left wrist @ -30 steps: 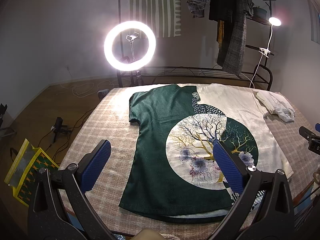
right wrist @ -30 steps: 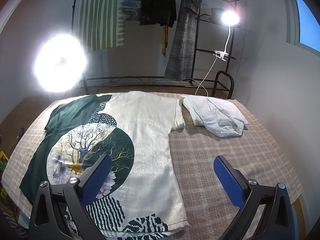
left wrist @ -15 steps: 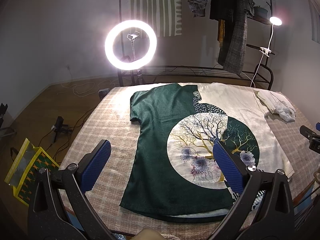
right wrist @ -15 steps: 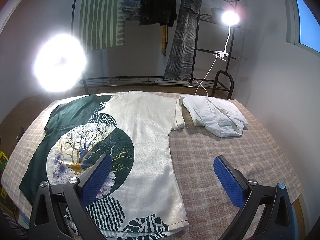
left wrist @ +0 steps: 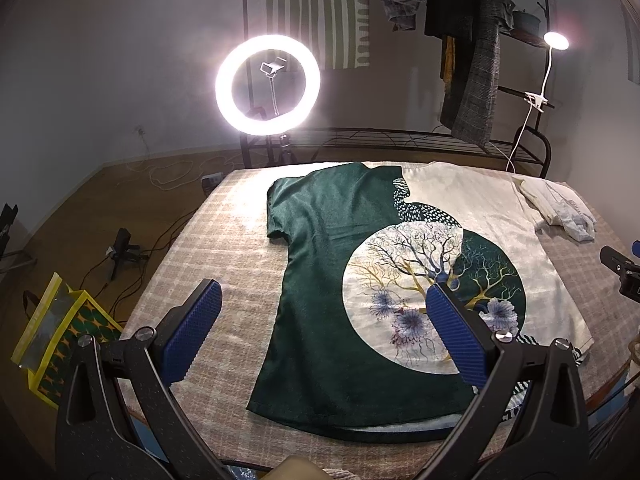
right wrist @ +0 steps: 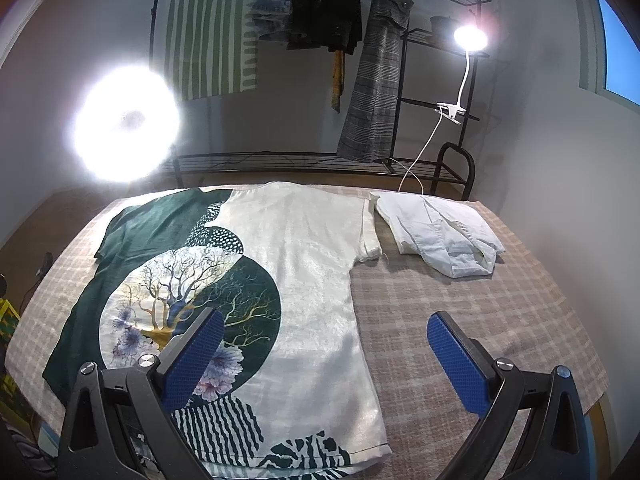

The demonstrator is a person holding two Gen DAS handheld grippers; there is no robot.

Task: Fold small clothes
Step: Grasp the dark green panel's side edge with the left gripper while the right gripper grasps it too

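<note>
A green and cream T-shirt [left wrist: 328, 264] with a tree print lies flat, spread out on the checked table [left wrist: 224, 248]; it also shows in the right wrist view [right wrist: 312, 264]. My left gripper [left wrist: 320, 328] is open and empty, held above the shirt's green left side near the hem. My right gripper [right wrist: 320, 352] is open and empty, held above the shirt's cream right side near the hem. A folded white garment [right wrist: 440, 236] lies beyond the shirt's right sleeve; it also shows in the left wrist view [left wrist: 560, 212].
A bright ring light [left wrist: 267, 85] stands behind the table's far edge. A clothes rack [right wrist: 360, 60] with hanging garments and a clip lamp [right wrist: 470, 38] stands at the back. A yellow patterned bag [left wrist: 60, 332] and cables lie on the floor at left.
Both grippers have stayed open and almost still. The left wrist view has shifted very slightly.
</note>
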